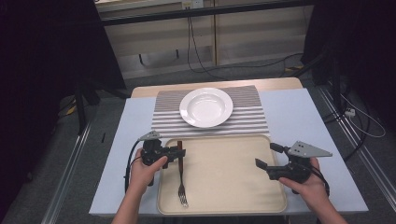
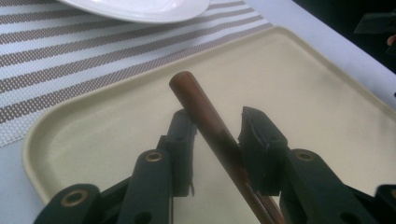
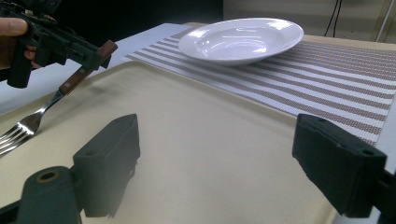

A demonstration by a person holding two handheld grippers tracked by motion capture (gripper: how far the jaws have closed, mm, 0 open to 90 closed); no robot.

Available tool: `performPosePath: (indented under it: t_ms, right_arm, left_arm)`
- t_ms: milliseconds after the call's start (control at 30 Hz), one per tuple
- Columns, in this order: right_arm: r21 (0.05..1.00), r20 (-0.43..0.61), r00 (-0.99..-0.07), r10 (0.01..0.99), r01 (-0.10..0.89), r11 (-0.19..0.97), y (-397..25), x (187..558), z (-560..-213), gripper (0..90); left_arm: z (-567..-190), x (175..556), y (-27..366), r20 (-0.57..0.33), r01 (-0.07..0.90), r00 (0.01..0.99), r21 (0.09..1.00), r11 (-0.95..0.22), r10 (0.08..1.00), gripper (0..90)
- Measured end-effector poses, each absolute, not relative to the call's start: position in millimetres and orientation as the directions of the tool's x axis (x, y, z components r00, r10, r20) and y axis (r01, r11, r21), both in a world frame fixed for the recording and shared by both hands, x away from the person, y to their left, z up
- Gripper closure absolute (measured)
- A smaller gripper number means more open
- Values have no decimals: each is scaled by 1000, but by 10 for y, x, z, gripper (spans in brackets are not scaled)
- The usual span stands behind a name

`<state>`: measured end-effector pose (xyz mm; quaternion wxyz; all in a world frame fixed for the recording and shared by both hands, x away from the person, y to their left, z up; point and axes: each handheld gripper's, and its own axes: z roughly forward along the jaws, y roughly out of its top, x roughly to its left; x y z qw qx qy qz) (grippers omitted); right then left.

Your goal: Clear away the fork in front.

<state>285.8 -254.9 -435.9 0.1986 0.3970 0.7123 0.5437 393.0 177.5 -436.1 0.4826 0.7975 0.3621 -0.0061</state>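
Our left gripper pinches the fork by its brown handle, tines low over the tray; we lift level; right gripper gapes wide, holding nothing.

I am looking down on 1 pale blue table, which is carrying 2 things directly: a striped placemat lying at its far side and a beige tray sitting just in front, touching the mat's near edge.
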Motion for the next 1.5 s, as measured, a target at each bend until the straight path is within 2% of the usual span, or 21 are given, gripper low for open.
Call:
performPosePath:
  t_ms: [633,900,1267,1500]
  right_arm:
    - [930,146,-607,781,354,101,-2580,2831,-4363,147]
    - [919,142,-597,790,375,119,-2611,2822,-4374,136]
    - [903,115,-599,793,396,168,-2650,2775,-4382,136]
    - [895,112,-592,798,410,178,-2721,2721,-4401,136]
  left_arm:
    - [-4510,3944,1839,-335,591,725,751,-295,602,597]
    - [-4485,3912,1924,-292,579,705,764,-286,646,478]
    - [-4312,3669,2135,-239,500,742,819,-280,626,360]
    - [-4293,3521,2292,-215,488,744,822,-295,633,276]
